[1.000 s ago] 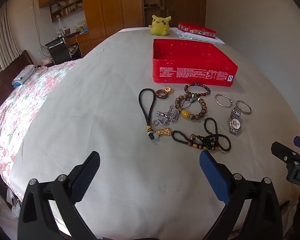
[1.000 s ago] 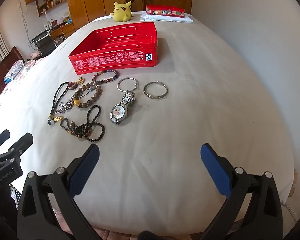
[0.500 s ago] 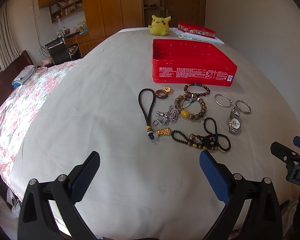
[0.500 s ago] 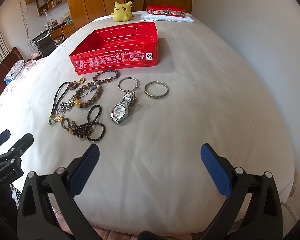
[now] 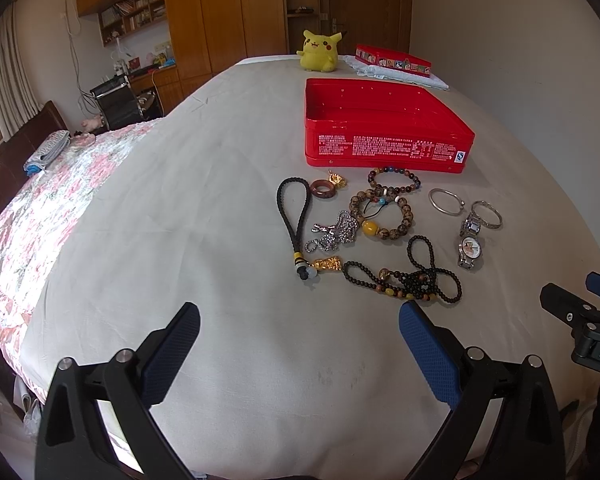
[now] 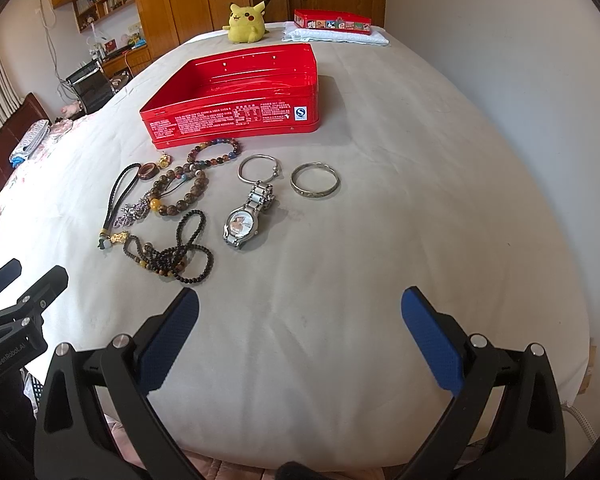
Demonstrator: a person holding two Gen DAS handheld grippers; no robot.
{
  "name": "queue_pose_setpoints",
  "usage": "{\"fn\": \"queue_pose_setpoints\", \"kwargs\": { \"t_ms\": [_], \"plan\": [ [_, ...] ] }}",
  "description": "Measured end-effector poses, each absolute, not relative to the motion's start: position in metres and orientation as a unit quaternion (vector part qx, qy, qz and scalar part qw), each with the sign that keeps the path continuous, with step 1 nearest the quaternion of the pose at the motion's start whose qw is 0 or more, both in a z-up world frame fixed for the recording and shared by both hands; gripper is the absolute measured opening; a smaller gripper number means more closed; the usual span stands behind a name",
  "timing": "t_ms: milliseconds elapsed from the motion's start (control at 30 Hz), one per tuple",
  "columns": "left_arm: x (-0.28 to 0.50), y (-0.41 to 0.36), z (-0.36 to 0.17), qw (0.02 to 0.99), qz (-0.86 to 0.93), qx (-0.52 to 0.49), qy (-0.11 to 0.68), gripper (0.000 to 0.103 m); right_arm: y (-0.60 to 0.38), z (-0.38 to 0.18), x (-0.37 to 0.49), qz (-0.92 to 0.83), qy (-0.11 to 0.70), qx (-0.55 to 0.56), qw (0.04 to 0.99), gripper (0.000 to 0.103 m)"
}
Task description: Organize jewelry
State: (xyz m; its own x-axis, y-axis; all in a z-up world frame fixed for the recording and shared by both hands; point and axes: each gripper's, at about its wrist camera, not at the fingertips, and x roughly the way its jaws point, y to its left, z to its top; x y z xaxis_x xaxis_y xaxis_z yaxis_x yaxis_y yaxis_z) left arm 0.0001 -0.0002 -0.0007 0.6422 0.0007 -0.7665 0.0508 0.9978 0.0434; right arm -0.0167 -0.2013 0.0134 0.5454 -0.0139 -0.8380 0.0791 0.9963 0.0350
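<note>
An open, empty red tin (image 5: pixel 384 152) (image 6: pixel 236 118) sits on the white bed sheet. In front of it lie jewelry pieces: a black bead necklace (image 5: pixel 416 276) (image 6: pixel 180 256), a brown bead bracelet (image 5: pixel 384 216) (image 6: pixel 180 196), a dark bead bracelet (image 5: pixel 394 180) (image 6: pixel 214 151), a silver watch (image 5: pixel 470 246) (image 6: pixel 244 220), two silver bangles (image 5: pixel 446 202) (image 6: pixel 315 181), a black cord charm (image 5: pixel 294 216) (image 6: pixel 118 200), a silver chain (image 5: pixel 336 234) and a brown ring (image 5: pixel 323 191) (image 6: pixel 148 171). My left gripper (image 5: pixel 300 354) and right gripper (image 6: pixel 300 340) are open and empty, hovering near the bed's front edge.
A yellow plush toy (image 5: pixel 320 50) (image 6: pixel 246 22) and a second red tin on a folded white towel (image 5: pixel 394 64) (image 6: pixel 334 26) sit at the far end. A floral quilt (image 5: pixel 40 216) covers the bed's left side. A wall (image 6: pixel 520 60) runs along the right.
The right gripper has edged slightly forward toward the jewelry. The left gripper has barely moved. Both stay open.
</note>
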Motion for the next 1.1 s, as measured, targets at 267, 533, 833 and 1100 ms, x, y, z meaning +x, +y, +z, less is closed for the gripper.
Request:
{"fn": "queue_pose_setpoints", "kwargs": {
  "t_ms": [267, 533, 833, 1100],
  "plan": [
    [0.0001, -0.0001, -0.0004, 0.906, -0.013, 0.03, 0.423, 0.099, -0.2005, 0.0137, -0.0162, -0.026, 0.476, 0.034, 0.878, 0.1],
    [0.0, -0.0001, -0.0003, 0.905, -0.013, 0.03, 0.423, 0.099, -0.1991, 0.0141, -0.0162, -0.026, 0.476, 0.034, 0.878, 0.1],
    [-0.0004, 0.0001, 0.0001, 0.906, -0.013, 0.03, 0.423, 0.099, -0.1985, 0.0142, -0.0159, -0.026, 0.476, 0.034, 0.878, 0.1],
    [-0.0002, 0.0003, -0.0006, 0.905, -0.013, 0.03, 0.423, 0.099, -0.1985, 0.0141, -0.0159, -0.026, 0.476, 0.035, 0.878, 0.1]
  ]
}}
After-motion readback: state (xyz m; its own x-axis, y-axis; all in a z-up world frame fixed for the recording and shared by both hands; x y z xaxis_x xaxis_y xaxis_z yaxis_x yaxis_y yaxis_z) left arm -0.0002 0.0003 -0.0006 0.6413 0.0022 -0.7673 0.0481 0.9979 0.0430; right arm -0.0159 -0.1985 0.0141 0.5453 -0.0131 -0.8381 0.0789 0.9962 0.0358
